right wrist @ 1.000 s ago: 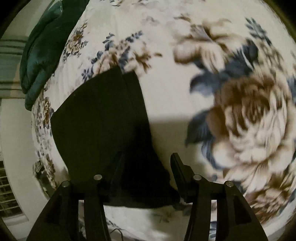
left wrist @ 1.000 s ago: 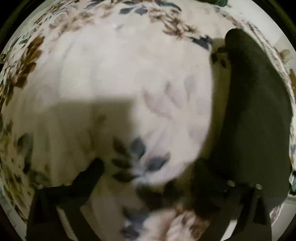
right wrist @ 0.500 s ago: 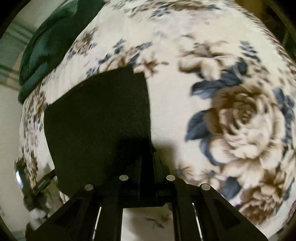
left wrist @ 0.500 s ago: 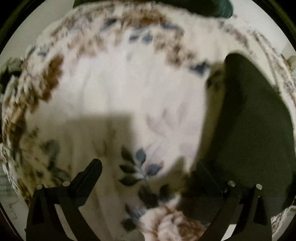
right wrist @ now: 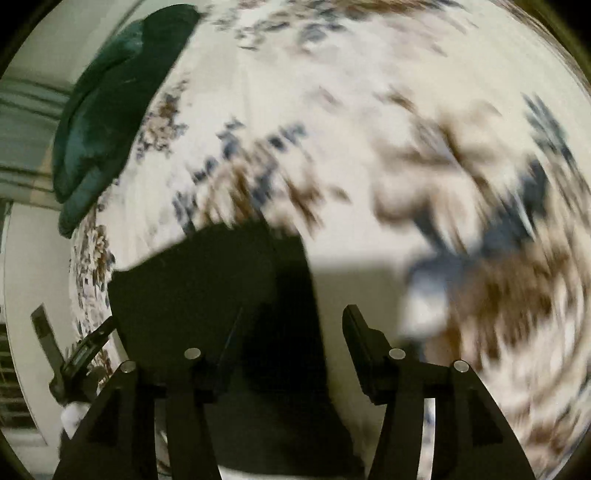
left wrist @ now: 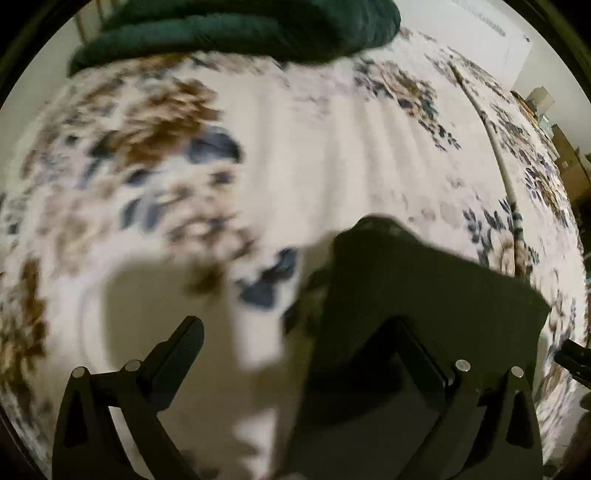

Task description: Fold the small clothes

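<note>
A dark green blanket [left wrist: 236, 29] is seen bunched at the bed's [left wrist: 332, 147] far edge. The left tool [left wrist: 295, 354] is held spread, pinching nothing. The black garment [right wrist: 221, 288] is laid flat between both tools. The right tool [right wrist: 291, 332] is being opened, its pads off the cloth beneath.

A small garment [left wrist: 424, 295] lies flat on the bed [left wrist: 332, 155], close to its near edge. A folded blanket [left wrist: 236, 33] rests on the bed at the far end, well apart from the garment. In the left wrist view the garment sits right of centre, under the right finger of the left hand-held gripper [left wrist: 299, 343]; the left finger stands over bare bedspread. In the right wrist view the garment [right wrist: 207, 295] lies left of centre, beneath the left finger of the right hand-held gripper [right wrist: 291, 325], whose jaws are opening, with the garment's right edge between the fingers. The blanket [right wrist: 110, 122] lies up at the left.
</note>
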